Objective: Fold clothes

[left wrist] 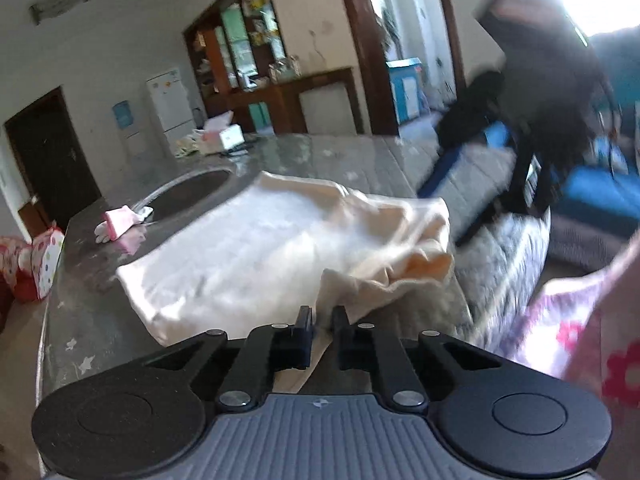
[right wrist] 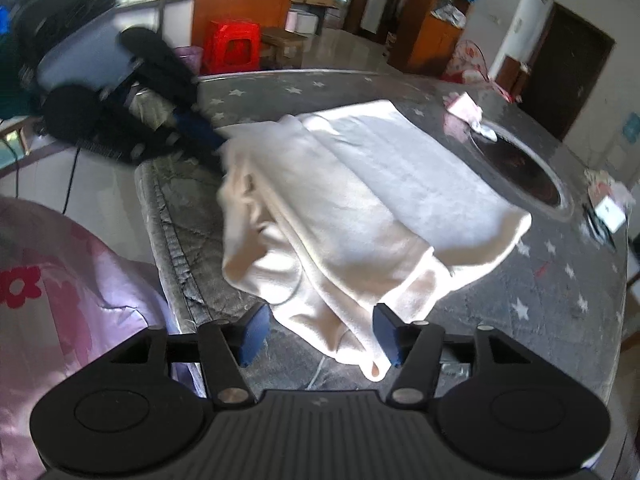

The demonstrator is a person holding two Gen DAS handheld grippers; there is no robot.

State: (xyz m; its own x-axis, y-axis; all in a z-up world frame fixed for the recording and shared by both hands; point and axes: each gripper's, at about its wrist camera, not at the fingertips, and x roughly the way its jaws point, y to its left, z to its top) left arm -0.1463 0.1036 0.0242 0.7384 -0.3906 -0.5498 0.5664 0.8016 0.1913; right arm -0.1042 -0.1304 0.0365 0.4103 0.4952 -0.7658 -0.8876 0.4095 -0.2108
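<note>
Garment (right wrist: 360, 200): cream, long axis running lower left to upper right. My left gripper (left wrist: 322, 322) pinches its bunched end; right gripper (right wrist: 320, 330) gapes wide, empty, loose edge between the pads.

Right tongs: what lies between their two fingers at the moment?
In the right wrist view, the right tongs stand open, and the hanging lower edge of the cream garment lies between their fingers, over the star-patterned table cover.
</note>
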